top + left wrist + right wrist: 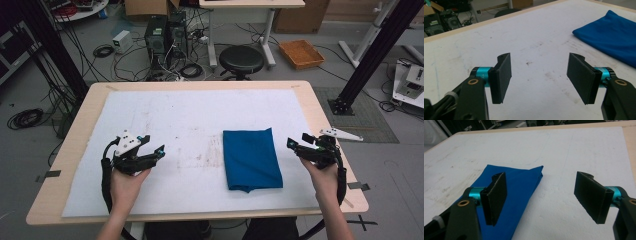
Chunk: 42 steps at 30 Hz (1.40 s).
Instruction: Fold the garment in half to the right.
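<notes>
Your high view takes in one folded blue cloth (251, 159) between both tools — left tool (150, 150), right tool (299, 142) — each released, gripping nothing above the table (200, 85).

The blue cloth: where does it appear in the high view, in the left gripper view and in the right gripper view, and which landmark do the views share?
High view: the blue cloth lies folded, right of centre, between the two grippers.
Left gripper view: the cloth is at the upper right, beyond the right jaw.
Right gripper view: it is at the lower left, partly behind the left jaw.
Shared landmark: the white mat under the cloth, with its brown stains.
</notes>
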### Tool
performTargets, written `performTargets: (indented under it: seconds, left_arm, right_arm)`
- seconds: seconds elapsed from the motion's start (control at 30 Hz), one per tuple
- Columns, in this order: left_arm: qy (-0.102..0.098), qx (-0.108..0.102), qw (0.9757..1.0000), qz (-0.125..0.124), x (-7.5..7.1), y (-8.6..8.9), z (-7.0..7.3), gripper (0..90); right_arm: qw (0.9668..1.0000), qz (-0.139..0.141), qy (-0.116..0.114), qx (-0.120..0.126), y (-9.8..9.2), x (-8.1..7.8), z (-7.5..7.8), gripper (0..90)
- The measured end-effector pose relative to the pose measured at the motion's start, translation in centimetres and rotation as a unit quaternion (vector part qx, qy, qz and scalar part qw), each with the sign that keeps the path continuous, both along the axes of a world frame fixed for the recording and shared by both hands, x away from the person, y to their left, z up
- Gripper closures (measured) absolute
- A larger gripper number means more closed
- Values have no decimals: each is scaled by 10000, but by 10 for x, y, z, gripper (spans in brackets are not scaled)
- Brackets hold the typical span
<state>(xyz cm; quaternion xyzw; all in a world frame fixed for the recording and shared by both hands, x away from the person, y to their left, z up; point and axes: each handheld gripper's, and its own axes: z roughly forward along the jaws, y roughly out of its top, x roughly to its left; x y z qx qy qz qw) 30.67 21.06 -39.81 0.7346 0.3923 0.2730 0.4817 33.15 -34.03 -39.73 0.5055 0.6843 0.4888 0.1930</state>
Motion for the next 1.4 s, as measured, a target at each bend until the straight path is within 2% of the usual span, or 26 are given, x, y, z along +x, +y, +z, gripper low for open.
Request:
performTargets:
  seconds: [0.3, 0.67, 1.4]
  left_arm:
    - [-76, 15, 9999, 105, -4, 13, 1, 364]
    - [-65, 45, 9999, 120, -4, 18, -3, 364]
    - [-52, 15, 9999, 112, -5, 17, -3, 364]
  right_arm:
    - [9994, -80, -334, -70, -10, -7, -1, 294]
    - [9996, 35, -260, -58, -6, -2, -7, 286]
    - [9997, 12, -255, -42, -10, 2, -9, 282]
